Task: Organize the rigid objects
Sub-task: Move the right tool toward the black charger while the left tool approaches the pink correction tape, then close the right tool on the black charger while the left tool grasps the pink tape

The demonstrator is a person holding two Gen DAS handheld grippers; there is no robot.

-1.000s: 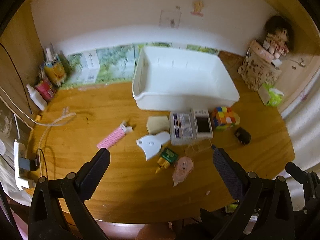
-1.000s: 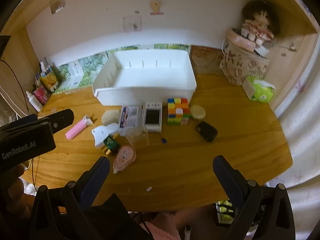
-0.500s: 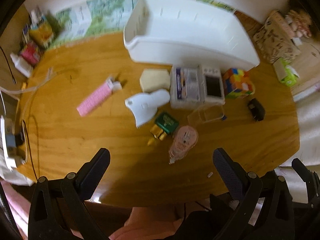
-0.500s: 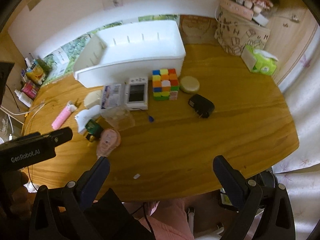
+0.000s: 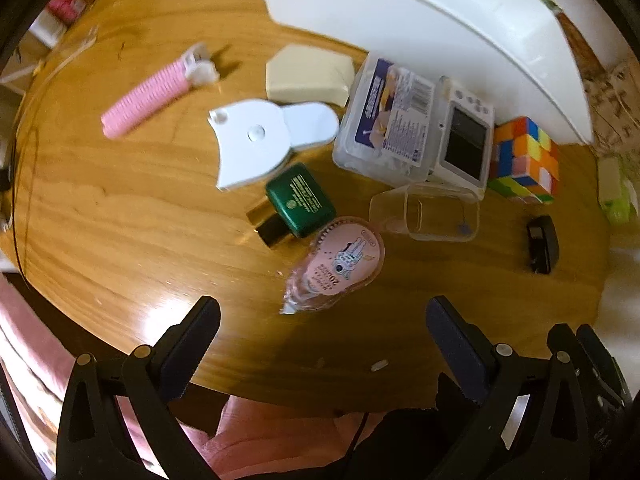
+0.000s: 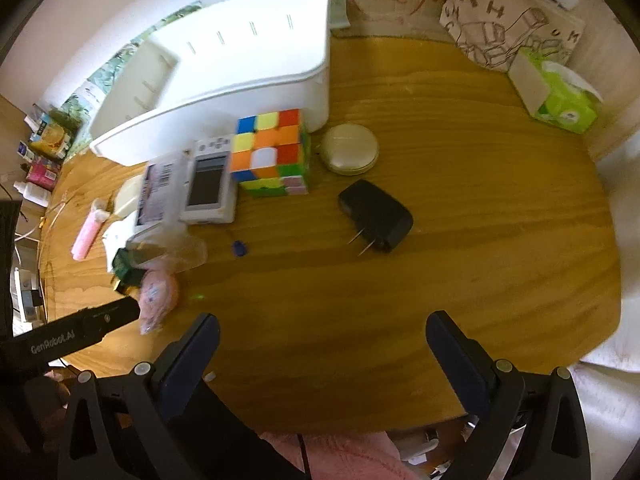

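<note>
Though blurred, green bottle half-hidden

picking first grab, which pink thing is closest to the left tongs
The pink correction tape dispenser, lying just ahead of the open left tongs; the pink hair roller lies much farther off.

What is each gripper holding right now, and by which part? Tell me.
Nothing is held. The left gripper and the right gripper are both open above the table, with only bare wood between their fingers.
</note>
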